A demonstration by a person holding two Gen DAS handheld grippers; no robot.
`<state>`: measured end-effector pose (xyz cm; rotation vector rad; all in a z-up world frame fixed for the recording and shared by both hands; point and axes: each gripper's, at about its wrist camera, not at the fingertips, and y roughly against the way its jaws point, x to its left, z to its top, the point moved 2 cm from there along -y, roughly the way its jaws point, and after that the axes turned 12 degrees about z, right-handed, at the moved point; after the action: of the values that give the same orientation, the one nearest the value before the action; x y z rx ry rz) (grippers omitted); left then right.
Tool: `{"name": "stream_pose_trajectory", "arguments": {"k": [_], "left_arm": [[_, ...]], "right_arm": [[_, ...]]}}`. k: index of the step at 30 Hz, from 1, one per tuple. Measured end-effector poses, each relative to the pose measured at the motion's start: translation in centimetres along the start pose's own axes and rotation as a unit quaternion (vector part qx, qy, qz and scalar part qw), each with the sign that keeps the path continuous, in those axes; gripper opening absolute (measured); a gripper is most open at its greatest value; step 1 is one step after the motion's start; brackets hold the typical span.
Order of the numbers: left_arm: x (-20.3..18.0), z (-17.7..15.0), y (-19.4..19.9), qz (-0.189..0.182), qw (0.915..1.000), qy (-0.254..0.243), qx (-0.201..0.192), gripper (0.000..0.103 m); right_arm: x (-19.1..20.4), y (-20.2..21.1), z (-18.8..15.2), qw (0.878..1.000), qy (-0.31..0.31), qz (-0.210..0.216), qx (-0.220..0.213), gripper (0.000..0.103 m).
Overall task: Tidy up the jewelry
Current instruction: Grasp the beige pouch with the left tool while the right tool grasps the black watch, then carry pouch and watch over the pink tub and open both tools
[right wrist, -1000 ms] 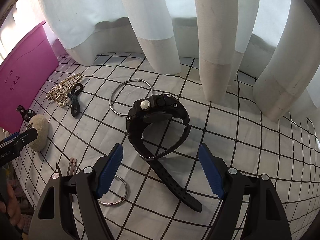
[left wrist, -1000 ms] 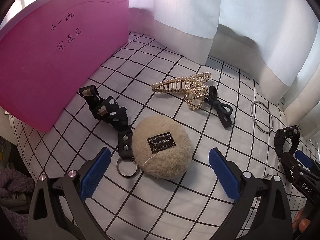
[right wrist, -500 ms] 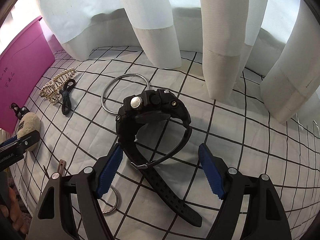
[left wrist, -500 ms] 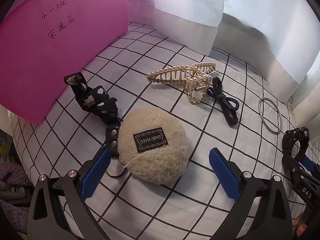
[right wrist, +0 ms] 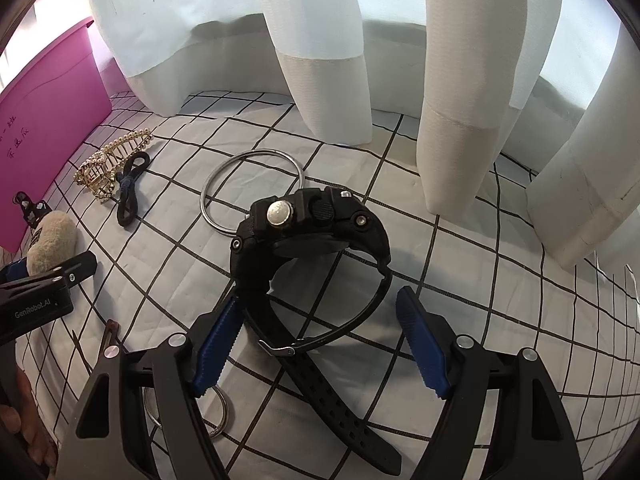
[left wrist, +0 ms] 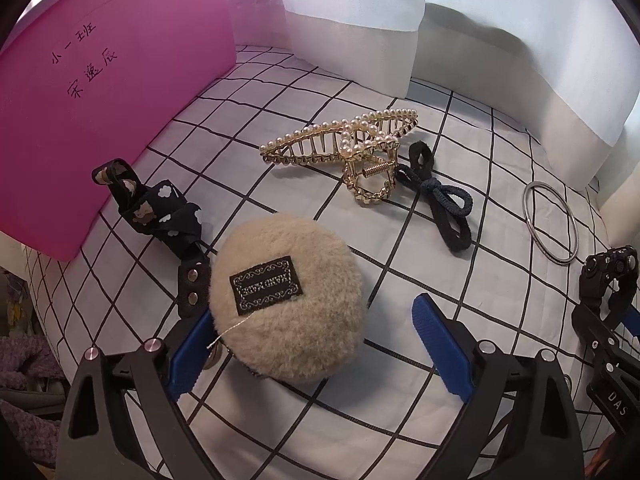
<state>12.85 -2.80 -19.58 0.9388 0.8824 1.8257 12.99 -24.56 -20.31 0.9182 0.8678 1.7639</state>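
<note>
A beige fluffy pom-pom keychain (left wrist: 288, 300) with a black label and a patterned black strap (left wrist: 160, 212) lies on the checked cloth (left wrist: 400, 264). My left gripper (left wrist: 310, 312) straddles it and its jaws are closing; the left pad sits at the pom-pom's edge, the right pad stands clear of it. A black wristwatch (right wrist: 308, 232) stands on its side in the right wrist view. My right gripper (right wrist: 318, 300) is open around its strap, with the buckle between the pads.
A pearl hair claw (left wrist: 352, 148), a dark bow hair tie (left wrist: 440, 204) and a thin metal bangle (right wrist: 248, 188) lie behind. A pink box (left wrist: 80, 120) stands at the left, white curtains (right wrist: 320, 60) at the back. A small ring (right wrist: 220, 412) lies under my right gripper.
My left gripper moved forward and down over the pom-pom, which now lies between its jaws, and the jaws narrowed a little. The right gripper edged closer to the watch.
</note>
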Motion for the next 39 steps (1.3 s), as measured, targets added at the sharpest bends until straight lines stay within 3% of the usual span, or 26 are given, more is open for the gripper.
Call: {"name": "stream_pose_trajectory", "arguments": {"k": [3, 5, 8, 11, 17, 24, 39], "left_arm": [[0.0, 0.1, 0.1, -0.006, 1.0, 0.004, -0.002, 0.083], [0.2, 0.2, 0.2, -0.018, 0.9998, 0.012, -0.001, 0.071], [0.3, 0.4, 0.3, -0.029, 0.9995, 0.013, -0.005, 0.059], [0.8, 0.2, 0.5, -0.045, 0.9988, 0.019, -0.009, 0.055], [2.1, -0.1, 1.4, -0.064, 0.9972, 0.033, -0.021, 0.054], [2.7, -0.8, 3.5, -0.07, 0.9965, 0.03, -0.036, 0.054], [2.8, -0.8, 7.6, -0.081, 0.994, 0.032, -0.067, 0.054]], "right_arm": [[0.2, -0.1, 0.0, 1.0, 0.004, 0.003, -0.002, 0.074], [0.3, 0.0, -0.2, 1.0, 0.007, 0.005, -0.003, 0.073], [0.7, 0.1, -0.2, 1.0, 0.017, 0.009, -0.006, 0.062], [0.7, 0.0, -0.1, 1.0, 0.019, 0.015, -0.006, 0.061], [0.5, 1.0, -0.5, 0.999, 0.023, 0.026, -0.018, 0.059], [-0.3, 2.0, -0.8, 0.999, 0.014, 0.044, -0.02, 0.047], [-0.2, 6.1, -0.3, 0.996, 0.019, 0.071, -0.059, 0.046]]}}
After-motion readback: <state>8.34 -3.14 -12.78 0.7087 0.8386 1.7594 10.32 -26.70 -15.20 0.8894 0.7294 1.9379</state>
